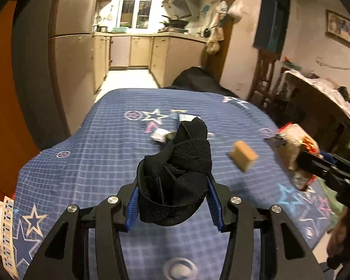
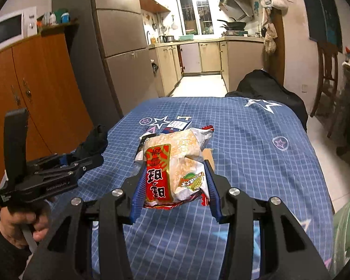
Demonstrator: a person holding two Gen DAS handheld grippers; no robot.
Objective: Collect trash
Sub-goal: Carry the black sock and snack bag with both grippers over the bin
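My left gripper (image 1: 173,200) is shut on a black fabric strap bundle (image 1: 177,175) and holds it above the blue checked tablecloth (image 1: 93,158). My right gripper (image 2: 175,193) is shut on a crumpled red and white snack bag (image 2: 175,168), also above the cloth. The right gripper with the bag shows at the right edge of the left wrist view (image 1: 301,161). The left gripper with the black bundle shows at the left of the right wrist view (image 2: 81,156). A small tan cardboard piece (image 1: 242,155) lies on the cloth between them. More wrappers (image 1: 161,135) lie mid-table.
A blue and white packet (image 2: 178,124) lies far on the table. A dark bag (image 2: 268,88) sits behind the table's far edge. An orange cabinet (image 2: 35,88) stands left, a chair (image 2: 326,77) right. Paper strips (image 1: 4,228) hang at the near left corner.
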